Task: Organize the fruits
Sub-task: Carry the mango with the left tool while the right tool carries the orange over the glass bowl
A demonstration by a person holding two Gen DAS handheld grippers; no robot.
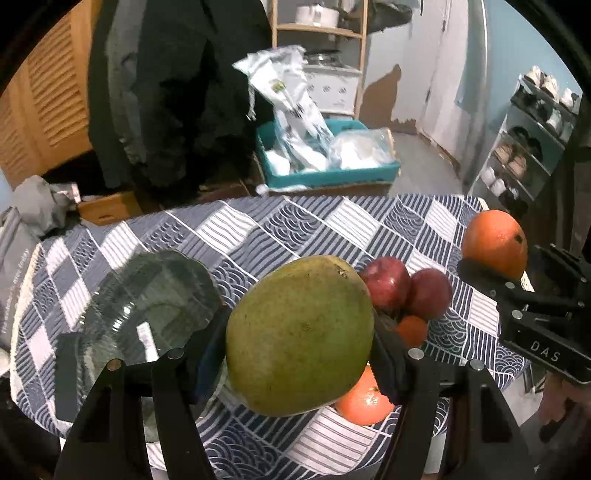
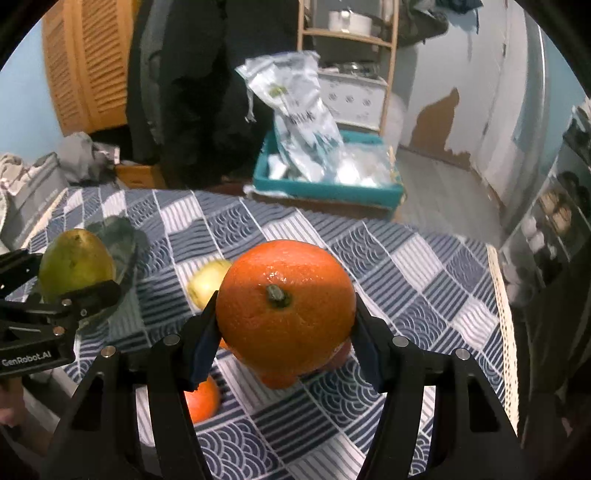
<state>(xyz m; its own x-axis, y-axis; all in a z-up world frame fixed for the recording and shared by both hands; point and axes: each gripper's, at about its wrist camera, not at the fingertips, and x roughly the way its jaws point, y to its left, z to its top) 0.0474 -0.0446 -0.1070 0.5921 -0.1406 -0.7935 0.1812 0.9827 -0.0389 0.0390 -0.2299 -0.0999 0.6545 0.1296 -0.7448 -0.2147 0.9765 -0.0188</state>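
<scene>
My left gripper (image 1: 299,332) is shut on a green mango (image 1: 299,343) and holds it above the table, right of a clear glass bowl (image 1: 147,306). My right gripper (image 2: 286,317) is shut on a large orange (image 2: 286,306) held above the table; this orange also shows in the left wrist view (image 1: 495,242). The mango also shows at the left of the right wrist view (image 2: 75,264), beside the bowl (image 2: 118,230). On the cloth lie two red apples (image 1: 402,288), two small oranges (image 1: 364,400) and a yellow fruit (image 2: 207,280).
The round table has a blue and white patterned cloth (image 1: 295,221). Beyond it on the floor stand a teal box with plastic bags (image 1: 325,162), a wooden shelf (image 1: 321,33) and a dark coat (image 1: 173,92). A shoe rack (image 1: 528,144) stands at the right.
</scene>
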